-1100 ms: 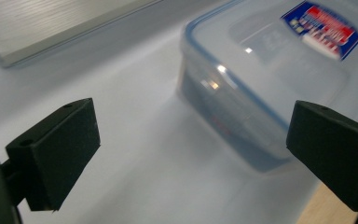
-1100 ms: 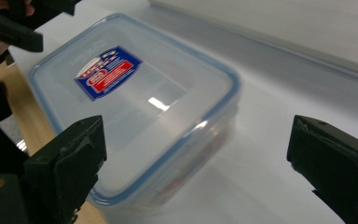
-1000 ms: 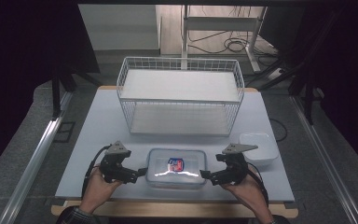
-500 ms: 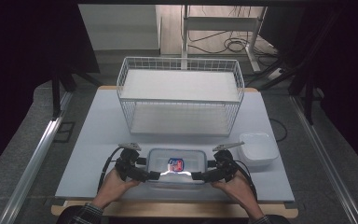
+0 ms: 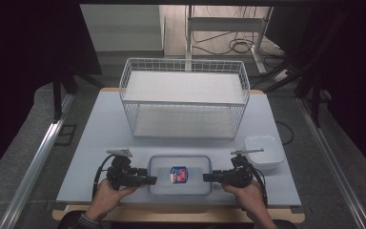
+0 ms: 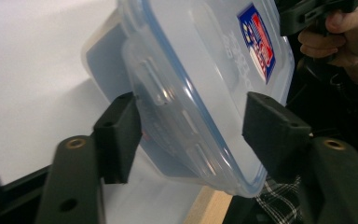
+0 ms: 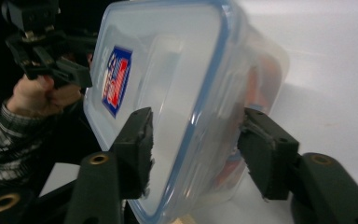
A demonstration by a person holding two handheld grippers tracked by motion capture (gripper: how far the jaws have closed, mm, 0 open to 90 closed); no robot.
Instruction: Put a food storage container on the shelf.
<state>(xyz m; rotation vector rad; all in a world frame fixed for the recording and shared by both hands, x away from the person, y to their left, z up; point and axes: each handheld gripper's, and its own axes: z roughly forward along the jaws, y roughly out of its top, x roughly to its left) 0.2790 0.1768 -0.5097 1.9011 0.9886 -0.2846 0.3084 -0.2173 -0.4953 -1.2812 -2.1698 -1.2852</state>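
Observation:
A clear plastic food container (image 5: 179, 174) with a blue-rimmed lid and a red and blue label lies near the table's front edge. My left gripper (image 5: 153, 180) is at its left end and my right gripper (image 5: 206, 177) at its right end, both pointing inward. In the left gripper view the left gripper (image 6: 193, 126) has just been closing, and its pads sit against the container (image 6: 205, 56). In the right gripper view the right gripper (image 7: 196, 140) has also just been closing: one pad lies on the container (image 7: 168, 70) lid, the other on the base.
A white wire basket (image 5: 183, 95) stands behind the container at mid-table. A white bowl (image 5: 264, 151) sits just right of my right hand. The pale table (image 5: 105, 133) ends in a wooden front edge close to both hands.
Both hands moved inward from beside the container to its two ends. Both pairs of jaws narrowed from wide open onto the container's ends.

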